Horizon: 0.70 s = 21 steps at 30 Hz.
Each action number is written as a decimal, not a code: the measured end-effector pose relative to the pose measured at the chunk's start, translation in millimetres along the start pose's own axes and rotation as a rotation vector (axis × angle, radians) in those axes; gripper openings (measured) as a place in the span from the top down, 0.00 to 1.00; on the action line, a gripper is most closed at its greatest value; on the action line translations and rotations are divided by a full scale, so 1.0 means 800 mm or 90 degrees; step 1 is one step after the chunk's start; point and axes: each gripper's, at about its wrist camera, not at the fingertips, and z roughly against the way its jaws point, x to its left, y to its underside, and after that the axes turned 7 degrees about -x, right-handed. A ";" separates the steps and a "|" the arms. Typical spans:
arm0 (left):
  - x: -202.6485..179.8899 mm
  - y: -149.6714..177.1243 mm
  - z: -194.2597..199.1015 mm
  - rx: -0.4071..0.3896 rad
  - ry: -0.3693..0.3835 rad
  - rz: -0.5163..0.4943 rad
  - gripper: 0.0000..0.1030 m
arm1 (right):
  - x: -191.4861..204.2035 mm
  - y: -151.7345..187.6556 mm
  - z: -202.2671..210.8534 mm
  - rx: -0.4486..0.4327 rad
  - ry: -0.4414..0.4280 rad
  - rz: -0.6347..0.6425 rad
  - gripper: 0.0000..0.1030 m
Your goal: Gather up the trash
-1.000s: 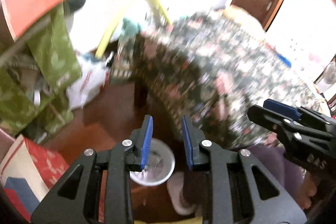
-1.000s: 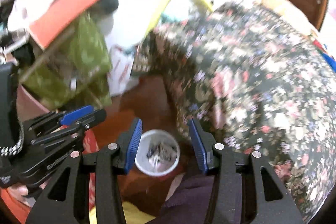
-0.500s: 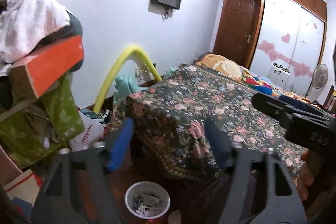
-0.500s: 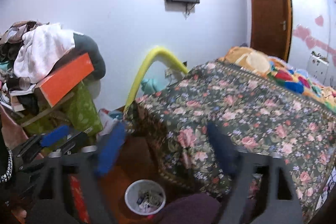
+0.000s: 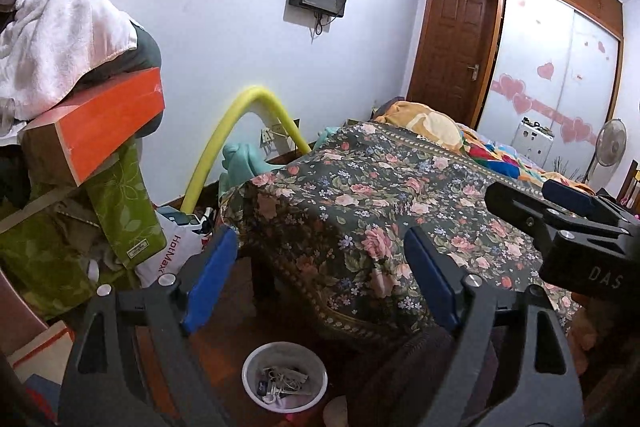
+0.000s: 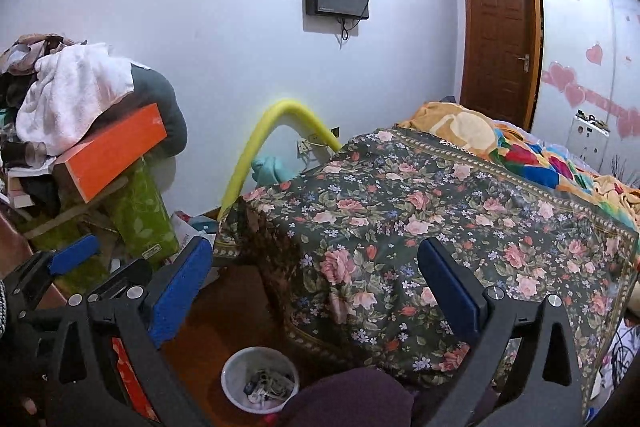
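Note:
A small white trash bin (image 5: pixel 285 380) with scraps inside stands on the wooden floor by the bed's foot; it also shows in the right wrist view (image 6: pixel 260 380). My left gripper (image 5: pixel 320 279) is wide open and empty, raised above the bin and facing the bed. My right gripper (image 6: pixel 316 287) is wide open and empty too, held level beside the left one. The right gripper's side shows at the right edge of the left wrist view (image 5: pixel 560 223), and the left gripper's side shows at the left of the right wrist view (image 6: pixel 76 255).
A bed under a dark floral cover (image 5: pixel 400 211) fills the right. A pile of an orange box (image 5: pixel 96 123), green bags (image 5: pixel 120 211) and white towels (image 5: pixel 52 39) stands left. A yellow foam tube (image 5: pixel 236 131) arches by the wall. A brown door (image 5: pixel 452 51) is behind.
Both grippers have opened wide from nearly closed and tilted up from the bin toward the room; the bin now sits low in both views.

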 end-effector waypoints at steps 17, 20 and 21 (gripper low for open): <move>0.000 0.000 -0.001 0.004 0.002 -0.002 0.18 | -0.001 -0.001 -0.001 0.009 -0.003 -0.008 0.01; 0.000 0.000 -0.001 0.006 0.005 0.000 0.18 | -0.001 -0.001 -0.002 0.012 -0.004 -0.011 0.01; 0.000 0.001 -0.002 0.006 0.006 -0.002 0.18 | -0.002 -0.001 -0.003 0.013 -0.006 -0.013 0.01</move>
